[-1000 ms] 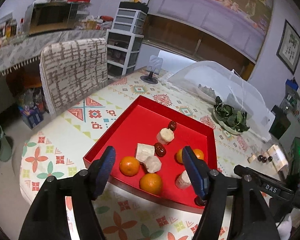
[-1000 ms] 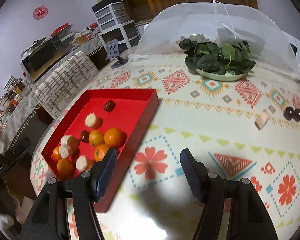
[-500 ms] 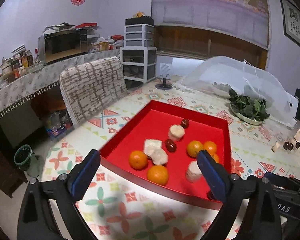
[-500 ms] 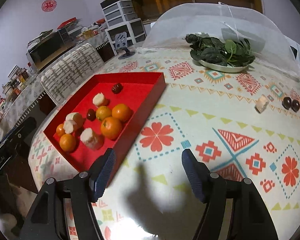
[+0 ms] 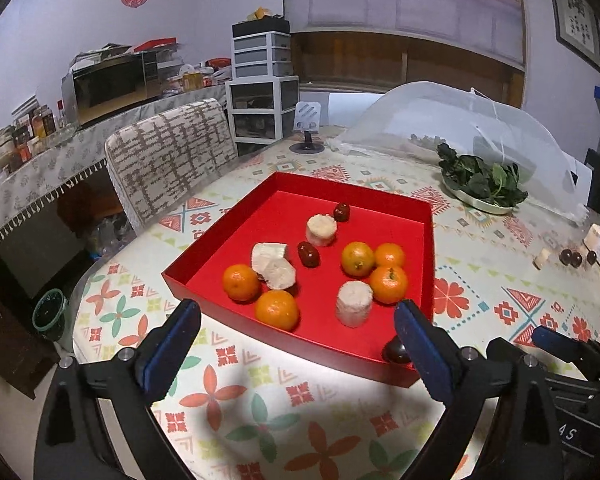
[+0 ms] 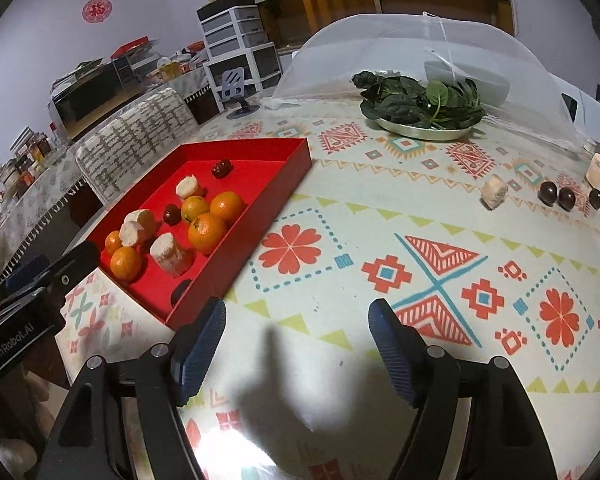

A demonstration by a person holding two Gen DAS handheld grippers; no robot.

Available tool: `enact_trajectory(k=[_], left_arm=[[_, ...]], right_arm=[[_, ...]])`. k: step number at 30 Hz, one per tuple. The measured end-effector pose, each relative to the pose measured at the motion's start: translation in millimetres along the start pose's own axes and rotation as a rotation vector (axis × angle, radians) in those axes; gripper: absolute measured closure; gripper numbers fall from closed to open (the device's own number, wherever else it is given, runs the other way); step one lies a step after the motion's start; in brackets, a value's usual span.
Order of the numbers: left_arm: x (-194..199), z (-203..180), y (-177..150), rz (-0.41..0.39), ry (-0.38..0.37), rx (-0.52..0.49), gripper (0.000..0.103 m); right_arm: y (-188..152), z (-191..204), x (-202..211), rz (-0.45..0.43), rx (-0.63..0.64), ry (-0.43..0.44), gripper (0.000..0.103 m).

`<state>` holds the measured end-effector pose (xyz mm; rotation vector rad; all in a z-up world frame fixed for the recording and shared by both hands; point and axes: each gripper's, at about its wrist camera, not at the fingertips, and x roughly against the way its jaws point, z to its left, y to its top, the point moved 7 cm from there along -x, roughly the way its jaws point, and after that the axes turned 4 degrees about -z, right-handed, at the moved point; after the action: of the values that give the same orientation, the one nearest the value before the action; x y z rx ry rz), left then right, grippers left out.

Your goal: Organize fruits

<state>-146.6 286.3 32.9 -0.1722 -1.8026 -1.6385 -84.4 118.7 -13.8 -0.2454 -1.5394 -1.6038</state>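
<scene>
Both my hand-held grippers, left (image 5: 296, 344) and right (image 6: 296, 344), gape empty, right jaws just widening. Sorting step: next, reach dates (image 6: 558, 196) at the desk's far right edge, for the tray (image 5: 300, 344).

Both rigs look the same: left hand-held gripper (image 5: 296, 344) and right hand-held gripper (image 6: 298, 344) have chunky black arms, ribbed blue pads, silver screws, white "GenRobot.AI" lettering on the body.

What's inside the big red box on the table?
The red box holds five oranges, four white banana chunks, and two dark red dates. A third dark fruit sits in the near corner, half hidden by the left gripper's finger.
</scene>
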Motion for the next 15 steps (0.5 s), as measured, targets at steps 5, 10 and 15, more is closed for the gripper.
enact_trajectory(k=[5,10,15], left_arm=[[7,-7,-1,-0.011,0.000,-0.016,0.006],[13,-13,-3,-0.015,-0.010,-0.020,0.006],[21,-14,-3,-0.028,-0.010,-0.016,0.006]], right_arm=[[-6,-1,5,-0.006,0.003,-0.003,0.024],[-10,-3,14,-0.015,0.005,-0.007,0.023],[-13,-2,20,-0.025,0.021,-0.016,0.023]])
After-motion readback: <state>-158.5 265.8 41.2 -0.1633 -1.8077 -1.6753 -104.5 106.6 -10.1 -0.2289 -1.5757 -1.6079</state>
